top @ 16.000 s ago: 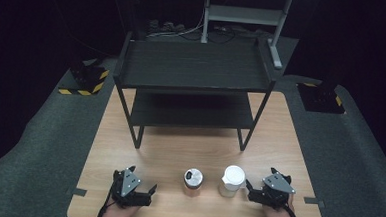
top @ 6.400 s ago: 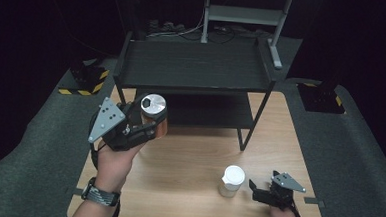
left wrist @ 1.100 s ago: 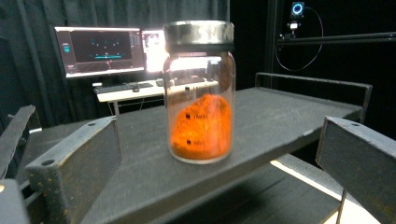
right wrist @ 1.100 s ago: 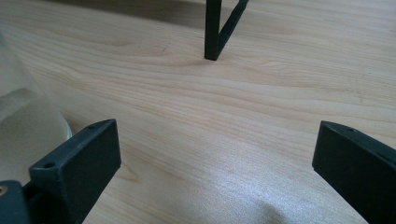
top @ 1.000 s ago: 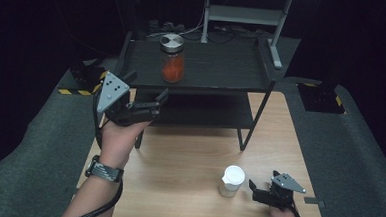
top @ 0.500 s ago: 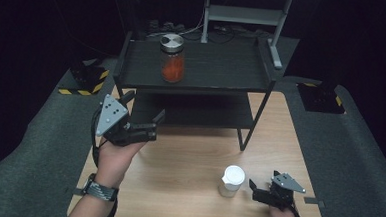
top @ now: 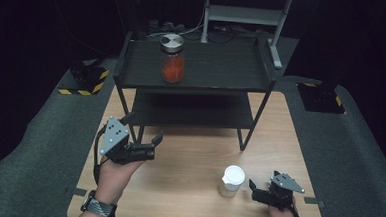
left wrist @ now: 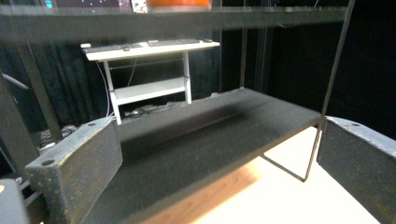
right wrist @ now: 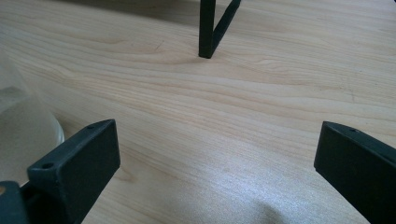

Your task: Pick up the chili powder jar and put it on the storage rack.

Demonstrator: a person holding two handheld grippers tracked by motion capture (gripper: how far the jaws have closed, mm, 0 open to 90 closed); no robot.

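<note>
A glass jar (top: 172,58) with orange contents and a metal lid stands on the top level of the black shelf rack (top: 218,65); its orange base (left wrist: 173,2) peeks in at the top of the left gripper view. My left gripper (top: 144,128) hovers open and empty over the table's left side, in front of the rack; seen from the left gripper (left wrist: 219,158), its jaws stand wide apart facing the lower shelf (left wrist: 210,126). My right gripper (top: 257,189) rests open near the front right, just right of a white-lidded jar (top: 231,179). Between the right gripper's (right wrist: 215,158) jaws is bare wood.
The wooden table (top: 193,158) has free room in its middle. A rack leg (right wrist: 208,28) stands ahead of the right gripper and the clear jar's wall (right wrist: 18,135) is at its left. Grey carpet (top: 34,145) surrounds the table; a white desk (left wrist: 149,46) stands behind.
The left gripper carried the orange jar up from the table and let it go on the top shelf. It has since drawn back and down toward the person, empty. The right gripper stayed put.
</note>
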